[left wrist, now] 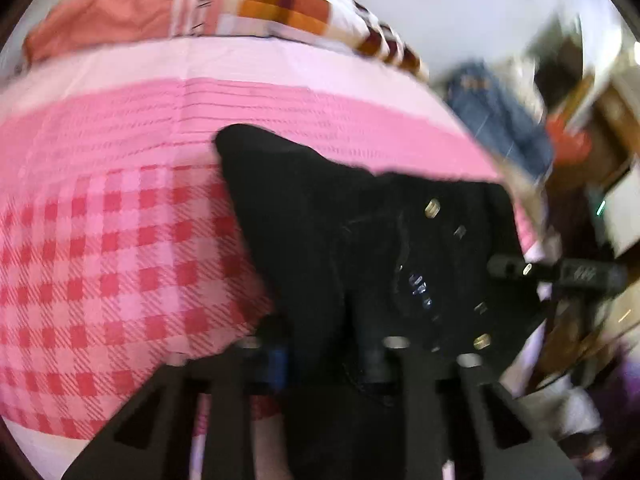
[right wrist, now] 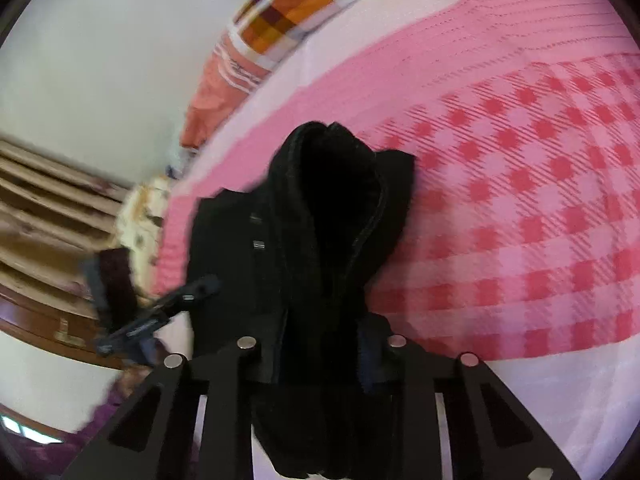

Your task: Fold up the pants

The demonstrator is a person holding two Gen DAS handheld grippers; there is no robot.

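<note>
Pink gingham bedsheet (left wrist: pixel 120 248) under black pants (left wrist: pixel 320 220), orange patchwork pillow (left wrist: pixel 288 0) behind, blue jeans (left wrist: pixel 496 120) off bed edge. Pants thick, bunched, brass rivets. L gripper (left wrist: pixel 324 360) & R gripper (right wrist: pixel 320 352) both clamped on pants.

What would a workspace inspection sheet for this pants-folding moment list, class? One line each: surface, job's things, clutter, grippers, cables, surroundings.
Surface: bed with pink checked sheet.
Job's things: black pants, bunched, lifted off the sheet.
Clutter: orange pillow; patchwork blanket.
Grippers: left gripper and right gripper each shut on the pants.
Cables: nothing seen.
Surroundings: white wall; blue jeans beyond the bed, blurred.
</note>
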